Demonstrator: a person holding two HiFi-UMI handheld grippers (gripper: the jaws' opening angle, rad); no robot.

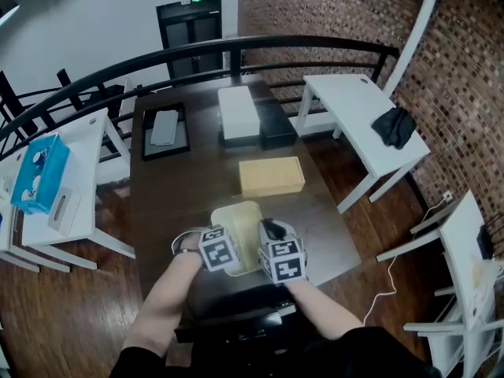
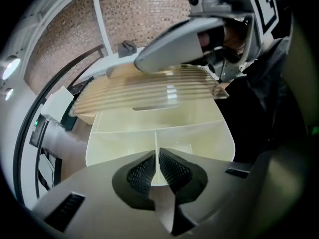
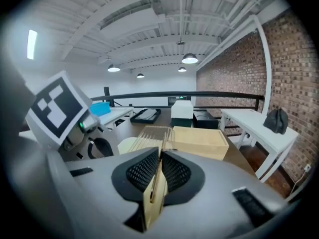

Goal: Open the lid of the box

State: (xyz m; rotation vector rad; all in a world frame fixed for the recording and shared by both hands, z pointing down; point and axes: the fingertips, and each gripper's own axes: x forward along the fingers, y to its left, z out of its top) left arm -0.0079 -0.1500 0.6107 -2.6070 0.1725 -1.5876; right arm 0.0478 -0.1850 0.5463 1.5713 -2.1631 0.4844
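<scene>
A cream box point(image 1: 239, 220) stands near the dark table's front edge, between my two grippers. My left gripper point(image 2: 158, 159) is shut on a thin upright cream wall of that box point(image 2: 199, 138); in the head view it point(image 1: 219, 246) sits at the box's left. The slatted bamboo lid point(image 2: 149, 91) hangs tilted above the open box. My right gripper point(image 3: 160, 159) is shut on the lid's near edge, and the slats point(image 3: 152, 133) stretch away from its pads. In the head view the right gripper point(image 1: 277, 254) is at the box's right.
A closed wooden box point(image 1: 272, 176) lies just beyond the cream box. Farther back stand a white box point(image 1: 239, 113), a black box point(image 1: 277, 124) and a black tray point(image 1: 165, 131). White tables flank the dark one point(image 1: 358, 116), the left with a blue box point(image 1: 39, 172).
</scene>
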